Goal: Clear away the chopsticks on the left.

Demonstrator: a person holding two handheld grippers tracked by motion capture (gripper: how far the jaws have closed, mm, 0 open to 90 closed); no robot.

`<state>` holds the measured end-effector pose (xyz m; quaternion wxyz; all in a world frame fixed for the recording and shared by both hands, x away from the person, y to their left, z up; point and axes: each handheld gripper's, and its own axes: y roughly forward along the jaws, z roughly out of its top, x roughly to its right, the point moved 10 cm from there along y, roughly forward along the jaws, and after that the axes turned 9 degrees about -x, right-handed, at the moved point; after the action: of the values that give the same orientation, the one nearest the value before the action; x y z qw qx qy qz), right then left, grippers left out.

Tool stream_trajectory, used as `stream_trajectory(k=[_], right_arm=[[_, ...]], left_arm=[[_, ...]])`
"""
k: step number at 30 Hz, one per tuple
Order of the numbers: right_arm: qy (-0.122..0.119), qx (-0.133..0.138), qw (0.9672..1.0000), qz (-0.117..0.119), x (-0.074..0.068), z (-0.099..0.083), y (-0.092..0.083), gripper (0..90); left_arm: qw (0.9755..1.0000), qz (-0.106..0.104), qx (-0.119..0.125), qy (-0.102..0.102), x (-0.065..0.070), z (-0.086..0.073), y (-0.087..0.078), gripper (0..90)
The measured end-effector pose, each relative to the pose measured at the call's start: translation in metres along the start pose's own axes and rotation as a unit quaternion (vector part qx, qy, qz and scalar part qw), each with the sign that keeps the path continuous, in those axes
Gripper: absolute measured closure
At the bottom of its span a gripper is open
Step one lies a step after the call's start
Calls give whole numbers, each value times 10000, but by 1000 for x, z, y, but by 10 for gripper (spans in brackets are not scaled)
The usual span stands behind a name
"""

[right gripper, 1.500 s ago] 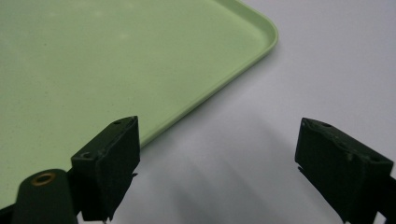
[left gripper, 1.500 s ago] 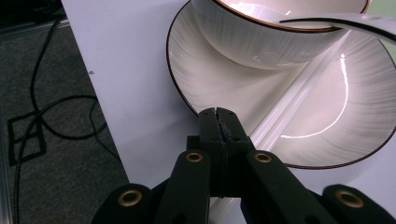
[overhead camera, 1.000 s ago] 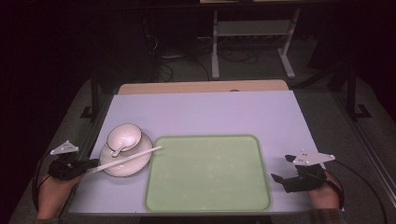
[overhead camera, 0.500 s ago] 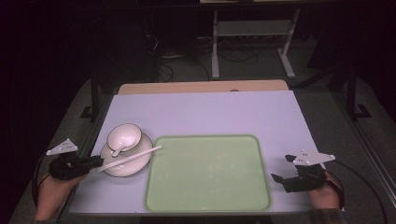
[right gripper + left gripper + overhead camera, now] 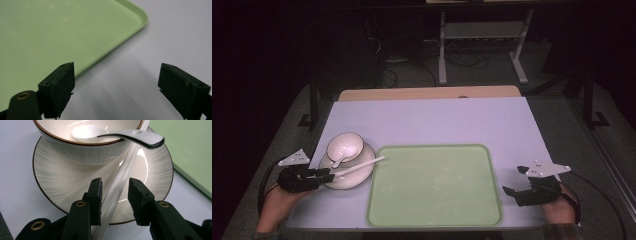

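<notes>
Chopsticks lie propped across plate rim toward tray, between left gripper fingers just opening off them, likely set down; right gripper gapes idle over desk.

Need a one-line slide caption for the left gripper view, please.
Left gripper, fingers just opening, straddles white chopsticks lying across a plate bearing bowl and spoon.

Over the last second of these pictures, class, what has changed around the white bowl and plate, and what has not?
The left gripper has just been opening its jaws around the pair of white chopsticks lying on the white ribbed plate, letting go; the sticks remain between the pads. The brown-rimmed white bowl, white ceramic spoon, pale green plastic tray and open right gripper stayed put.
</notes>
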<state>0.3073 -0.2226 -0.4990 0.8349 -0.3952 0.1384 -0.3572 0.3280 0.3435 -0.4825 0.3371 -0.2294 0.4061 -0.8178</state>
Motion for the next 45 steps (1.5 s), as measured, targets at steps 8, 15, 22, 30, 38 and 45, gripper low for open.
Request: stream_trajectory(k=[8, 15, 22, 30, 38, 45], right_arm=[[-1, -1, 10000, 2, 0, 0, 0, 131], [3, 0, 10000, 0, 0, 0, 0, 131], [-2, 5, 10000, -8, 1, 0, 0, 131], [1, 6, 10000, -13, 1, 0, -1, 131], [-4, 4, 10000, -15, 1, 0, -1, 131], [1, 6, 10000, -13, 1, 0, -1, 131]], left_arm=[[9999, -28, -90, 54, 4, 1, 7, 638], [9998, -55, -162, 122, 10, 3, 13, 668], [9997, -137, -179, 108, 17, 7, 20, 689], [9995, -255, -189, 78, 27, 13, 31, 719], [9994, -300, -147, -41, 29, 15, 33, 751], [9996, -259, -67, -113, 27, 16, 33, 760]])
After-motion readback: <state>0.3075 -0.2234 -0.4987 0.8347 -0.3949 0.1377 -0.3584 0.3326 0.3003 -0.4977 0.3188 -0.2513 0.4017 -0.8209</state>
